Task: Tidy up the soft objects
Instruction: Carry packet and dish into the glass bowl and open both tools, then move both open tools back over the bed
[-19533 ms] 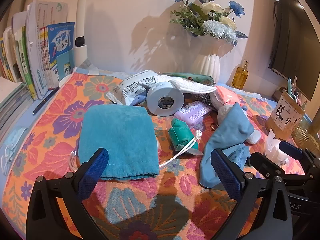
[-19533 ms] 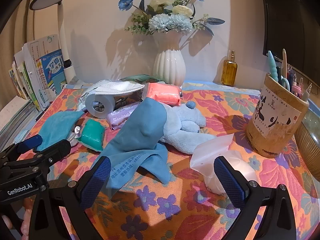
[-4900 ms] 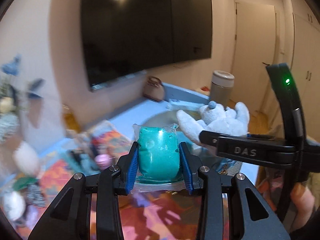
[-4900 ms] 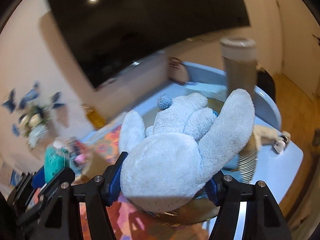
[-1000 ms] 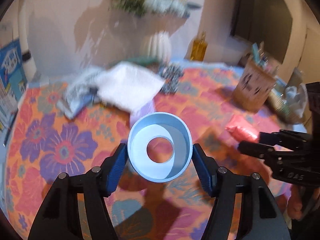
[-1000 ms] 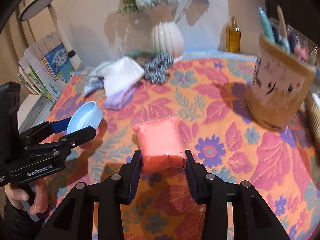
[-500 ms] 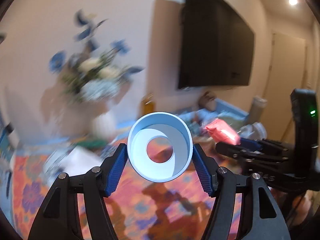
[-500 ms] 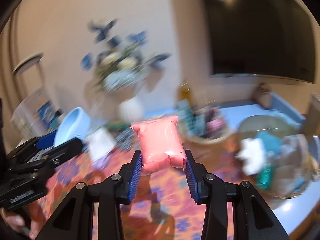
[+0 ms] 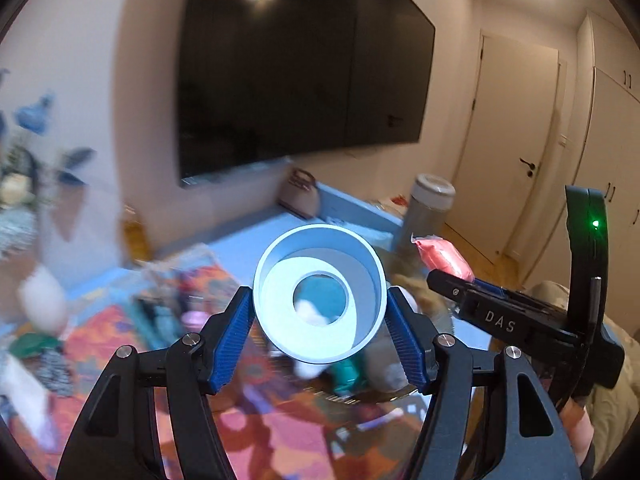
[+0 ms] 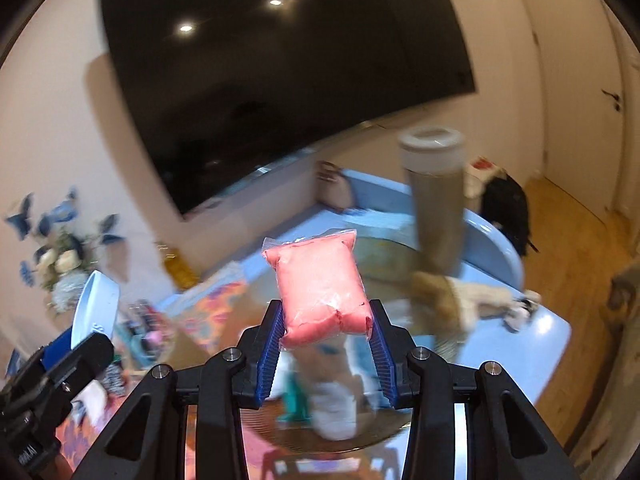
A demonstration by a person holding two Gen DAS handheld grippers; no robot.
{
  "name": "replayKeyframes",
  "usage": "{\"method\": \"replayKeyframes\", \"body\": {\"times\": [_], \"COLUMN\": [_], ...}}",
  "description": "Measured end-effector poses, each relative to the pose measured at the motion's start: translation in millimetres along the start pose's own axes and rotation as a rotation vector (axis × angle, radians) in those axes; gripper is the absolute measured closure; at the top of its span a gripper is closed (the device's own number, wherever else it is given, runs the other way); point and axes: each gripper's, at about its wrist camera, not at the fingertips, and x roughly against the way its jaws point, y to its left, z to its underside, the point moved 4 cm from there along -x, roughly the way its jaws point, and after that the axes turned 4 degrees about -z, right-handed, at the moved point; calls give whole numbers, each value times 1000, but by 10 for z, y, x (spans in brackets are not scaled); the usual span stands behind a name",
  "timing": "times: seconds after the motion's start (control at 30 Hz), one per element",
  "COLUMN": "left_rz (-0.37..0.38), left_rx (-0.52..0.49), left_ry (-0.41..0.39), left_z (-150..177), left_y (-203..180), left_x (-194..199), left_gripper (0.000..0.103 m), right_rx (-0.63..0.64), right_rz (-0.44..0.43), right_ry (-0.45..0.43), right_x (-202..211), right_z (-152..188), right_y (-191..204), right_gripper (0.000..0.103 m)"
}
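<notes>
In the left wrist view, the left claw is tilted downward and closed on a pale blue tape roll, which is pinched across its width between the blue pads. At 3 o'clock the right claw is seen side-on with a pink packet held in it. Below the roll a round tray with blurred soft things is partly hidden by it; a grey tumbler is at 1 o'clock.

In the right wrist view, the right claw is pointed downward and clamped on the pink packet, which is upright. The tray is beneath, masked by the packet. The tape roll is at 9 o'clock.

A second earlier both claws were held over the flowered worktop, the same things being gripped.
</notes>
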Motion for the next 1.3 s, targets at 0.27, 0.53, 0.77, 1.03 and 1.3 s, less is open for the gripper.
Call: {"method": "replayKeyframes", "body": {"times": [0.27,0.53,0.77,1.03,1.3], "left_rz": [27,19,-56,-207,-472], "left_rx": [-8,9,5,29,166], "left_ry": [99,79,-6,-122,-159], "left_z": [219,235,272,311,804], "left_y": [-233,8,361,1106,2172], "left_x": [-619,-284,389,1445,2308], "left_gripper": [33,18,18,14,1], "right_rx": [-15,-24,51,255,516], "right_rz": [41,32,-4,-136,-290], "right_ry": [97,80,47,51,112], "right_x": [-399,-295,-14,198,133], "right_z": [70,66,118,463,1227], "right_y": [-335,-397,72,1263,2543], "right_gripper": [55,41,41,29,28]}}
